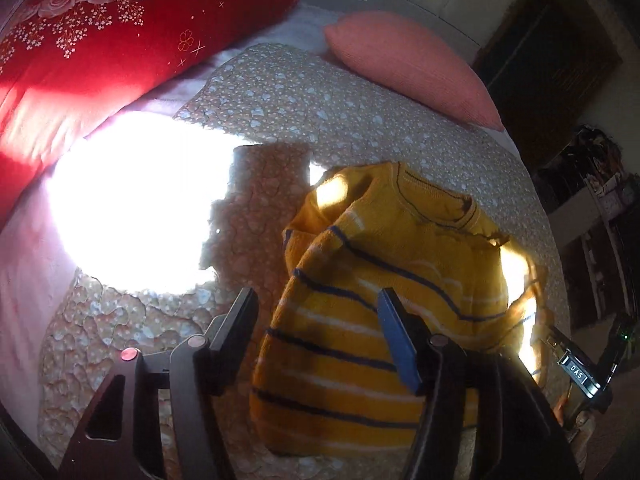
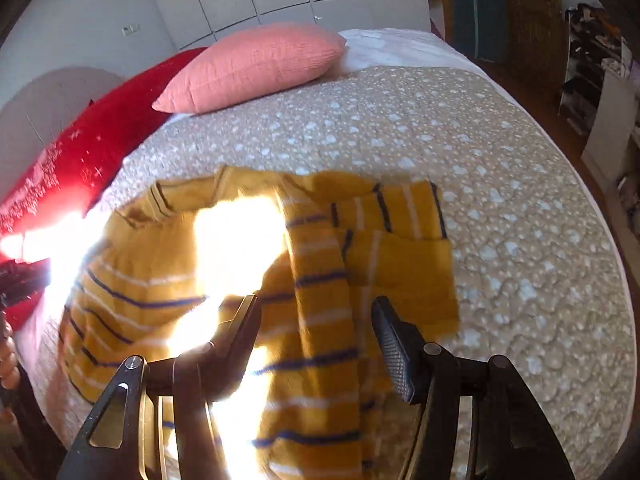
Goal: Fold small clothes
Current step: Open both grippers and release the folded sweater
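Observation:
A small mustard-yellow knitted sweater (image 1: 400,248) with dark blue and white stripes lies on the quilted bed cover, its neckline toward the pillows. In the right wrist view the sweater (image 2: 132,272) is rumpled, with a striped sleeve (image 2: 320,264) laid over its body and a folded part at the right. My left gripper (image 1: 317,294) hovers over the sweater's left side with its jaws apart and nothing pinched. My right gripper (image 2: 316,302) stands open above the sleeve, and only cloth lying flat shows between its fingers.
The beige quilt (image 2: 460,152) with white hearts covers the bed. A red flowered pillow (image 1: 100,48) and a pink pillow (image 1: 408,68) lie at the head. Glaring sun patches (image 1: 140,200) wash out part of the cover. Dark furniture and shelves (image 1: 592,220) stand past the bed's right edge.

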`<state>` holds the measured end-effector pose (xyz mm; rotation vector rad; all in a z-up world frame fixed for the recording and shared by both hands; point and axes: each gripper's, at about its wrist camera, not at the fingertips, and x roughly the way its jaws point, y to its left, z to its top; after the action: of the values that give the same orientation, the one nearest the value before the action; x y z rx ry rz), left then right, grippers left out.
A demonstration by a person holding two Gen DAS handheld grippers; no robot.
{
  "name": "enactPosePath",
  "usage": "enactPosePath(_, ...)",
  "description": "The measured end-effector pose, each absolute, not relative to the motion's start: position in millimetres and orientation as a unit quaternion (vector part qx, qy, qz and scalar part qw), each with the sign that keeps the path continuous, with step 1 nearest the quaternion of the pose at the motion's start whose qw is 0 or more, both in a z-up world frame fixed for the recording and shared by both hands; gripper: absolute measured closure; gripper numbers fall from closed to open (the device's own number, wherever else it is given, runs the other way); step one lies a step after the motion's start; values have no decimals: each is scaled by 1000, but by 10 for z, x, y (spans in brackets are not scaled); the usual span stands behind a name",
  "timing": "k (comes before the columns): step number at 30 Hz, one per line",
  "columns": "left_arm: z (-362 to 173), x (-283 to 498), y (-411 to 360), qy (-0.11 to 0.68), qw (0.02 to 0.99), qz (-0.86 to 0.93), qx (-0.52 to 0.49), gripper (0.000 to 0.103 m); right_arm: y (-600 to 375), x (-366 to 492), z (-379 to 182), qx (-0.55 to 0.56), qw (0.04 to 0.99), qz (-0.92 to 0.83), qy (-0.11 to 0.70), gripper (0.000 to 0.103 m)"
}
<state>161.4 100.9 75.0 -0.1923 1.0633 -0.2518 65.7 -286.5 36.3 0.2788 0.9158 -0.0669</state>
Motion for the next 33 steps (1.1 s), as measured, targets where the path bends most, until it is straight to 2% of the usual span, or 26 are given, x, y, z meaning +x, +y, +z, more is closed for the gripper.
enactPosePath(6, 434, 1364, 1082, 527, 841, -115, -27, 35, -2974, 219, 169, 187, 877, -22, 442, 41)
enactPosePath(7, 357, 1356, 1060, 534, 838, -114, -16, 35, -2950, 210, 143, 188, 875, -21, 445, 45)
enactPosePath(8, 287, 1351, 1037, 540, 834, -115, -8, 36, -2953, 187, 107, 190, 873, -16, 449, 60)
enactPosePath(9, 232, 1346, 1019, 545, 830, -118, -4, 42, -2940, 199, 84, 195, 870, -6, 453, 69)
enactPosePath(10, 193, 1358, 1013, 552, 824, -126, -6, 73, -2942, 201, 82, 202, 868, 4, 453, 83)
enactPosePath(11, 166, 1380, 1016, 561, 818, -130, -12, 96, -2963, 198, 103, 209, 868, 7, 451, 92)
enactPosePath(12, 172, 1401, 1039, 564, 817, -118, -15, 95, -2988, 204, 127, 209, 868, -3, 451, 96)
enactPosePath(15, 277, 1457, 1145, 544, 836, -67, -4, 96, -3139, 240, 134, 222, 862, -23, 455, 96)
enactPosePath(16, 281, 1475, 1186, 540, 841, -37, 12, 100, -3176, 252, 100, 221, 860, -31, 459, 96)
enactPosePath(18, 250, 1520, 1315, 544, 839, -13, 12, 100, -3206, 254, 54, 221, 858, -35, 463, 94)
enactPosePath(19, 251, 1491, 1385, 549, 836, -23, -8, 100, -3215, 226, 76, 224, 860, -34, 458, 89)
enactPosePath(20, 271, 1436, 1453, 547, 836, -35, -29, 99, -3226, 170, 131, 228, 864, -36, 447, 83)
enactPosePath(21, 304, 1348, 1501, 542, 839, -41, -39, 97, -3245, 104, 202, 233, 870, -41, 433, 80)
enactPosePath(22, 344, 1271, 1542, 533, 844, -41, -40, 89, -3263, 38, 285, 236, 876, -46, 419, 77)
enactPosePath(23, 389, 1193, 1571, 522, 851, -38, -39, 74, -3269, -12, 378, 235, 882, -55, 404, 77)
enactPosePath(25, 479, 1026, 1611, 498, 866, -27, -40, 55, -3228, -6, 559, 223, 894, -60, 385, 77)
enactPosePath(26, 523, 948, 1592, 487, 872, -28, -43, 49, -3181, 57, 635, 217, 897, -50, 382, 77)
enactPosePath(30, 639, 616, 1366, 464, 884, -35, -48, 42, -2855, 585, 785, 202, 897, 6, 393, 77)
enactPosePath(33, 634, 434, 1275, 453, 890, -37, -48, 39, -2714, 1082, 622, 194, 886, 25, 421, 77)
